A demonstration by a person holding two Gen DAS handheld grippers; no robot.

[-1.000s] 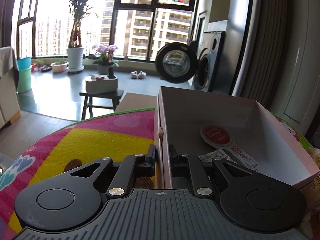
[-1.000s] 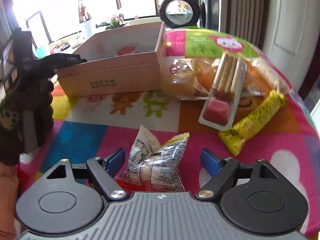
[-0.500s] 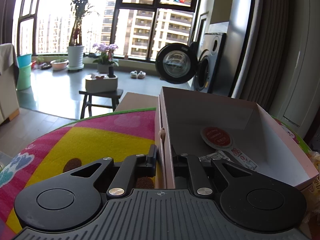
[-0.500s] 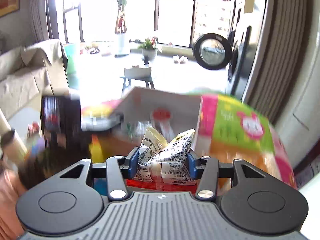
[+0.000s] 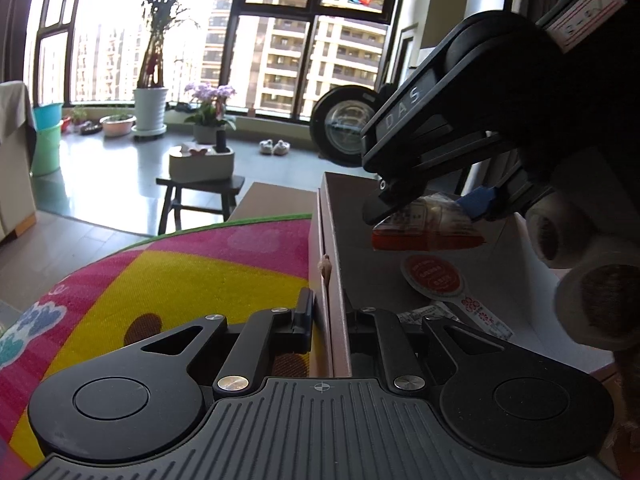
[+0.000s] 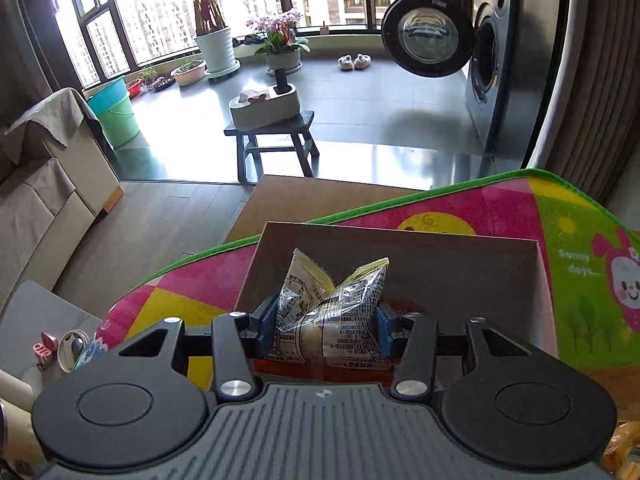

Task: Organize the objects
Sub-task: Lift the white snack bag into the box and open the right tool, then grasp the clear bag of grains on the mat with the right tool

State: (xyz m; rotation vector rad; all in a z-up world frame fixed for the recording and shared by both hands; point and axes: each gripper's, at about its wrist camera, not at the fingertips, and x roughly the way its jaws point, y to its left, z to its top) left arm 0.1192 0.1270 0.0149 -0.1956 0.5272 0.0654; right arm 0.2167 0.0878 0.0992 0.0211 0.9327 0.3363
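Down low in the left wrist view, saw the left gripper [image 5: 328,320] clamped tight on the near wall of the cardboard box [image 5: 496,240], with one finger outside and one finger inside. Saw a round red sticker [image 5: 432,276] and a flat printed wrapper [image 5: 476,312] lying on the box floor. Up above them, saw the right gripper [image 5: 432,204] hanging over the open box, squeezing a snack packet [image 5: 428,226] with a red bottom edge. Could not see the packet touch the floor of the box. Saw the box sitting on a bright play mat [image 5: 180,280] of pink and yellow. Next, in the right wrist view, saw the right gripper [image 6: 328,328] pinching the snack packet [image 6: 332,312] between its blue pads [image 6: 267,330], crinkly top sticking up. Saw the packet held over the inside of the cardboard box [image 6: 440,276], near the left wall. Saw the play mat [image 6: 580,280] under the box, green with a pink bunny on the right. Farther off, saw a small dark stool [image 6: 272,140] on the shiny floor and a washing machine [image 6: 492,64] with its round door open.
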